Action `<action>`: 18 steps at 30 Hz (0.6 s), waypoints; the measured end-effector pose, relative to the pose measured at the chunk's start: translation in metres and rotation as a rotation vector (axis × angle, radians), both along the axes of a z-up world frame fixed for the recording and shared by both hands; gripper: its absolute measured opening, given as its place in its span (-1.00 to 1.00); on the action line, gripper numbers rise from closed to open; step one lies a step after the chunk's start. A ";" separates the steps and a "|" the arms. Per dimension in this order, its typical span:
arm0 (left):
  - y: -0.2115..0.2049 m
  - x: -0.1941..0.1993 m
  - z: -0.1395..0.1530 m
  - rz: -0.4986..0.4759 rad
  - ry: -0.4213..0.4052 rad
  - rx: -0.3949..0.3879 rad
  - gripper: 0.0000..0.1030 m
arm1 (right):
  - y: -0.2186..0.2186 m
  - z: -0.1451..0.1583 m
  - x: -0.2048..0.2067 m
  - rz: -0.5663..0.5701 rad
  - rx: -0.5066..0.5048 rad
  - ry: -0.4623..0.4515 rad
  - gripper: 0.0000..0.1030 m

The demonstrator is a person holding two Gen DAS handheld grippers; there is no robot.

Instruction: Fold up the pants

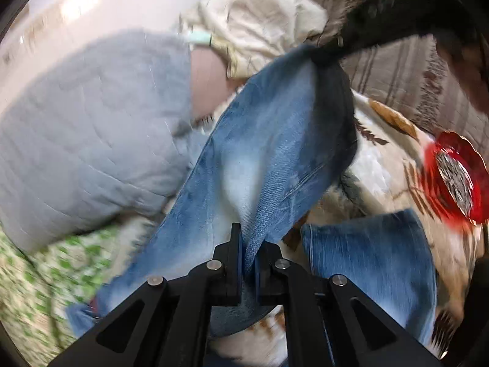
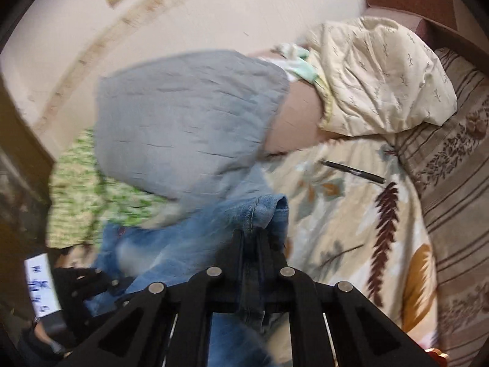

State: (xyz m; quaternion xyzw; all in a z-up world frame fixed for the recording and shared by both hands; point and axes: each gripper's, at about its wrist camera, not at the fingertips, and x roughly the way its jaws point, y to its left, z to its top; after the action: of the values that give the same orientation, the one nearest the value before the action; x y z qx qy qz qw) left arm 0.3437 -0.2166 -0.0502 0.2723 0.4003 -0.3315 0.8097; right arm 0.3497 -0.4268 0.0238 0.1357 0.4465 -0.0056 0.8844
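A home bedroom: a bed spread with a cream blanket printed with brown and orange leaves point(image 2: 351, 214), a striped brown patterned cover point(image 2: 458, 214), a grey quilted pillow point(image 2: 183, 122), a cream leaf-sprigged pillow point(image 2: 382, 76) and a plain pale wall point(image 2: 214, 9).

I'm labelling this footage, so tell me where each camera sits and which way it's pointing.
Left wrist: on the left gripper, angled down along its fingers at the faded blue denim pants it pinches; own fingers show.
Right wrist: on the right gripper, angled down at the pants' hem; own fingers show.
Shared: pants, grey quilted pillow, leaf-print bedspread.
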 end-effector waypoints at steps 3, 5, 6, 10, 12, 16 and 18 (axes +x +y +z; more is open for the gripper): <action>-0.014 0.006 -0.034 0.033 0.083 0.026 -0.88 | -0.013 -0.056 0.027 -0.081 -0.019 0.147 -0.84; -0.022 0.006 -0.053 0.056 0.102 0.073 -0.82 | -0.022 -0.086 0.031 -0.118 0.021 0.208 -0.75; -0.023 0.006 -0.058 0.065 0.111 0.082 -0.82 | -0.026 -0.098 0.030 -0.128 0.041 0.246 -0.74; -0.008 -0.001 -0.048 0.130 0.110 0.057 0.83 | -0.037 -0.096 0.003 -0.119 0.050 0.231 0.35; 0.008 -0.012 -0.030 0.148 0.076 0.001 0.98 | -0.040 -0.077 -0.022 -0.111 0.063 0.145 0.93; 0.036 -0.033 -0.003 0.166 0.130 -0.103 0.99 | -0.039 -0.048 -0.076 -0.069 0.130 0.050 0.93; 0.046 -0.039 0.004 0.189 0.184 -0.167 0.99 | -0.036 -0.042 -0.107 -0.063 0.155 0.012 0.93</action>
State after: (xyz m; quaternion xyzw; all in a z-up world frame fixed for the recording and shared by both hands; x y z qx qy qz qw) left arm 0.3045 -0.1706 -0.0459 0.1337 0.4676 -0.3096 0.8171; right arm 0.2429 -0.4626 -0.0182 0.2180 0.4462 0.0003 0.8680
